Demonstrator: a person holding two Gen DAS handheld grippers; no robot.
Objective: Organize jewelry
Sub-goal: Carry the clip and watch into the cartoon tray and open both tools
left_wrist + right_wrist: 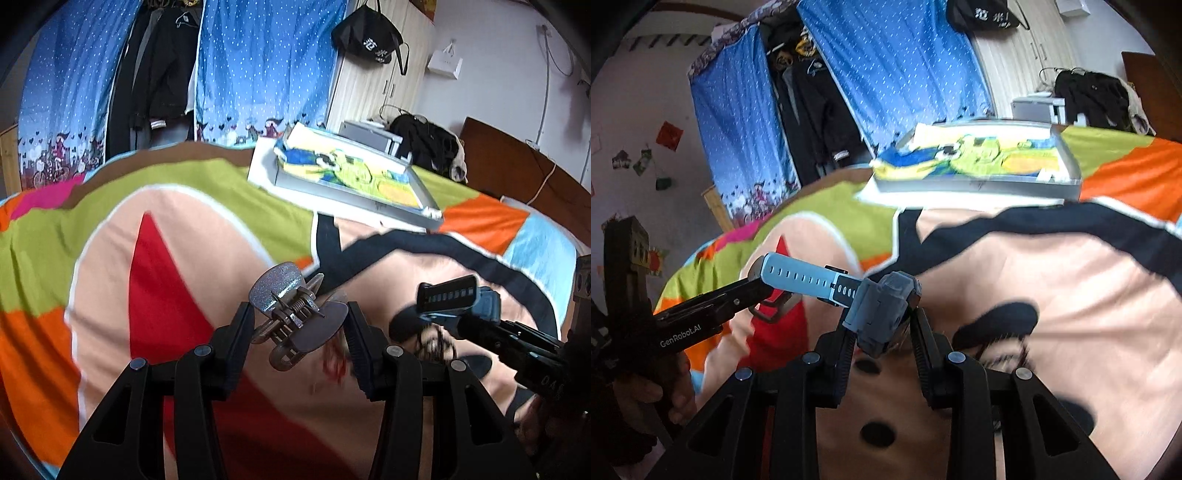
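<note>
Jewelry fills both tongs: our left tongs [301, 325] clench a glittery hair claw [291, 314]; our right tongs [884, 328] grip a blue-grey watch [882, 306], strap toward 10 o'clock.

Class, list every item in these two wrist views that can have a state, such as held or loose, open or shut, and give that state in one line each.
left gripper: shut on the hair claw clip.
hair claw clip: held above the bedspread.
right gripper: shut on the watch.
watch: held by its grey case, blue strap sticking out straight.
tray: open-topped, lying on the bedspread, lined with patterned cloth.
</note>
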